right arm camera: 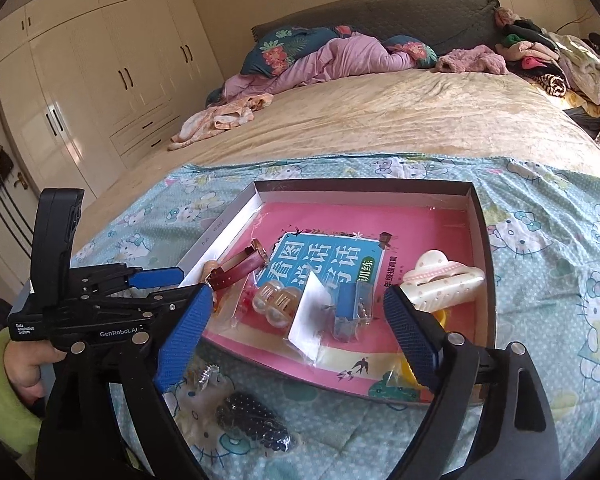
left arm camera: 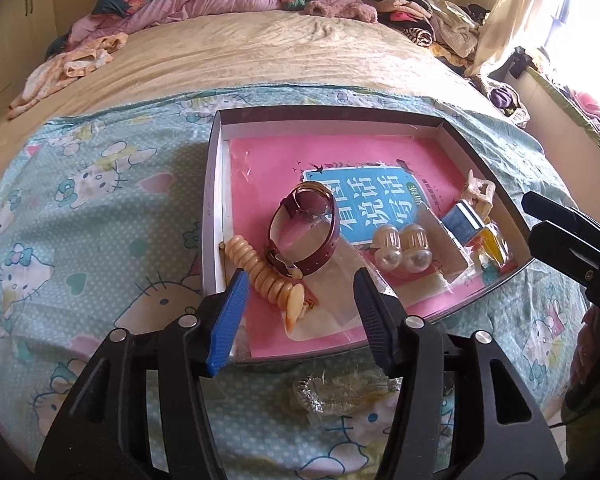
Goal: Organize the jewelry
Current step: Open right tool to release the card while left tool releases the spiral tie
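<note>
Both grippers, left (left arm camera: 300, 312) and right (right arm camera: 300, 336), hover with fingers spread and empty over the box (left arm camera: 488, 160) on the bed. Watch (left arm camera: 300, 232) and bracelet (left arm camera: 260, 276) lie inside; crinkly bags could slip when pinched.

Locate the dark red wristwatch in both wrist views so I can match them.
Left wrist view: the watch lies middle of the frame, inside the tray, beside the cream bead bracelet.
Right wrist view: the watch sits left of centre, at the tray's left wall.
Shared landmark: the pink book with blue title panel, lining the tray.
</note>
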Motion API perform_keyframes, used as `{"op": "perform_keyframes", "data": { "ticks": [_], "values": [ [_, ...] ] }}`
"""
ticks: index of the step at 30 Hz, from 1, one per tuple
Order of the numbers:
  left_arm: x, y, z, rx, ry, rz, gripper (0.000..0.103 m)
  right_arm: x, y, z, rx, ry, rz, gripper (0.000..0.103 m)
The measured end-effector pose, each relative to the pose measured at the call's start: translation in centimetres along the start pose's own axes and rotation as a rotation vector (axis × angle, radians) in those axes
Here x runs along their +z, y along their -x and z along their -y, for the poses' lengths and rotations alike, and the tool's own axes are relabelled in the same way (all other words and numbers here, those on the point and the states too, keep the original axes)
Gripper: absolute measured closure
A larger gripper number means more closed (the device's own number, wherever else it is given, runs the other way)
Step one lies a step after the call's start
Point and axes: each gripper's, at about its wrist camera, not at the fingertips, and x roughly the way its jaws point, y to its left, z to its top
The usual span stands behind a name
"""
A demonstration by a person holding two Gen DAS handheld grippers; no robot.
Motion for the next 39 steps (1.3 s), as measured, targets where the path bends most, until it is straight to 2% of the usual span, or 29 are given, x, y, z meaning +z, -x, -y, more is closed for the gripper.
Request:
{"op": "perform_keyframes", "data": {
  "ticks": [10, 18, 27, 39],
  "values": [
    [-0.6, 2.3, 0.0, 0.031, -0.001, 0.042, 0.027, -1.0, 2.2, -0.6, -0.012, 0.011, 0.003, 0.016],
    [-2.0, 4.0, -0.4, 0.066, -0.008, 0.077, 0.023, -2.3, 2.4, -1.6, -0.005, 0.032, -0.032, 0.016],
    [-4.8, 4.1, -1.7, 0.077, 0.022, 0.042, 0.023, -4.4, 1.3, -2.9, -0.001, 0.067, -0.104, 0.016],
    [-7.1, 4.1, -2.2, 0.064, 0.024, 0.005, 0.023, -7.6, -2.3, -4.6, 0.002, 0.097, -0.211, 0.016]
  ]
}}
